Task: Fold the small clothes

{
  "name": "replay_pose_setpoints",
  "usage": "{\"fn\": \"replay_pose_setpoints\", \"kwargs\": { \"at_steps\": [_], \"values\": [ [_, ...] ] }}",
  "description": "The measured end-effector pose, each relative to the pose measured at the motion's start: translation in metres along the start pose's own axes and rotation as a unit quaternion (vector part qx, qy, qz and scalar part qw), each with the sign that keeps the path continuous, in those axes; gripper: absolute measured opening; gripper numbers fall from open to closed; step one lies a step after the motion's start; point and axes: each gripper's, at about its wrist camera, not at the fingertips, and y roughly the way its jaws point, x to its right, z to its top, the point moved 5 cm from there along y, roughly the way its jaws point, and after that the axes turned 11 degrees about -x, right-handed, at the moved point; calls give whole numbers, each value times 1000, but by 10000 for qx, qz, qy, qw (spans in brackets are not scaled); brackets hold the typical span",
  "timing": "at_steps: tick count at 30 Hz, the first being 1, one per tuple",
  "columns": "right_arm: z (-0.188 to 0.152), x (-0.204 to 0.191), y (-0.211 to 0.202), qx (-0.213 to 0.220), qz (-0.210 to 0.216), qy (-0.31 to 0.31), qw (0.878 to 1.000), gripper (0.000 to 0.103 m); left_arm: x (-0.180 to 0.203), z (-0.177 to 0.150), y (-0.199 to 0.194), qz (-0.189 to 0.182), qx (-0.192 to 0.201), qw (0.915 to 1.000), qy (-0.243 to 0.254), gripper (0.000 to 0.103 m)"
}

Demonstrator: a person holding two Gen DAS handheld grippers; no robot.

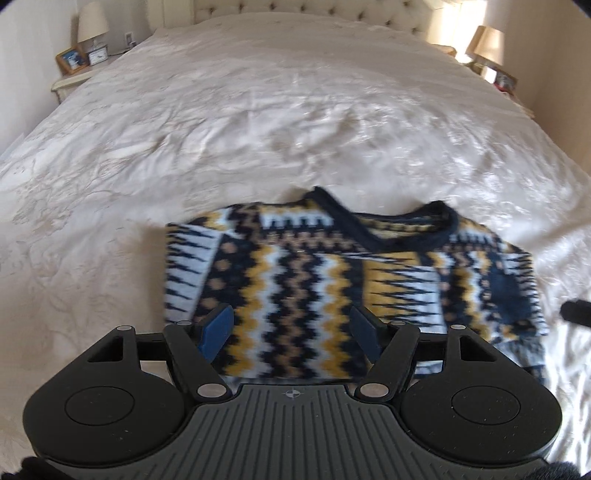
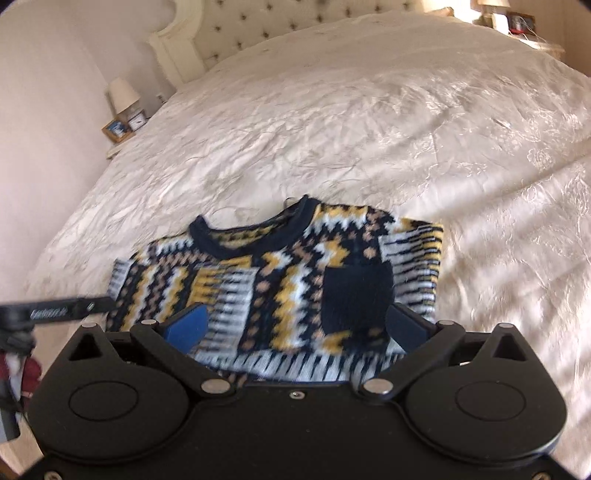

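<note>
A small knitted sweater (image 1: 332, 280) in navy, yellow, white and tan zigzags lies flat on the white bedspread (image 1: 258, 122), neck towards the headboard, both sleeves folded over its front. My left gripper (image 1: 291, 325) hovers open above its lower left part, blue pads wide apart with nothing between them. In the right wrist view the sweater (image 2: 280, 280) shows a navy chest pocket (image 2: 354, 295). My right gripper (image 2: 295, 325) stands open over the lower hem, pads not pressing on the knit. A black part of the left gripper (image 2: 70, 310) shows at the left edge.
The bed's tufted headboard (image 1: 306, 11) is at the back. A nightstand with a lamp (image 1: 92, 26), clock and framed picture stands at the left, another lamp (image 1: 487, 44) at the right. Something dark red (image 2: 27, 373) lies off the bed's near left corner.
</note>
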Motion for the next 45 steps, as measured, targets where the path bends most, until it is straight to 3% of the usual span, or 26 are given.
{"fn": "replay_pose_setpoints", "kwargs": {
  "at_steps": [3, 9, 13, 23, 25, 26, 27, 30, 35, 41, 43, 45],
  "values": [
    [13, 9, 14, -52, -75, 144, 9999, 87, -14, 3, 12, 74, -98, 9999, -19, 68],
    [29, 29, 43, -241, -282, 362, 9987, 86, -35, 0, 47, 170, -392, 9991, -31, 68],
    [31, 40, 63, -482, -305, 445, 9974, 75, -42, -11, 72, 201, -635, 9978, 24, 70],
    [25, 46, 95, -866, -437, 568, 9937, 73, -47, -20, 77, 17, -454, 9990, 43, 75],
    [26, 44, 95, -859, -394, 500, 9943, 55, -46, -20, 73, 40, -437, 9990, 20, 75],
    [27, 44, 93, -814, -425, 486, 9946, 27, -46, -19, 70, 64, -404, 9992, 7, 75],
    [29, 44, 89, -772, -405, 506, 9949, 13, -45, -17, 66, 70, -357, 9993, -7, 75],
    [39, 40, 68, -484, -98, 556, 9972, 13, -41, -10, 53, 72, -171, 9998, -4, 75],
    [57, 37, 36, 1, -212, 363, 9991, 12, -29, 10, 46, 57, 14, 9998, 198, 76],
    [49, 56, 67, -485, -951, 267, 9939, 12, -31, 23, 69, 249, -195, 9994, 161, 76],
    [43, 62, 76, -646, -959, 328, 9928, 12, -33, 22, 76, 259, -297, 9990, 189, 76],
    [38, 64, 81, -706, -928, 352, 9925, 19, -34, 21, 86, 296, -432, 9983, 249, 76]
  ]
}}
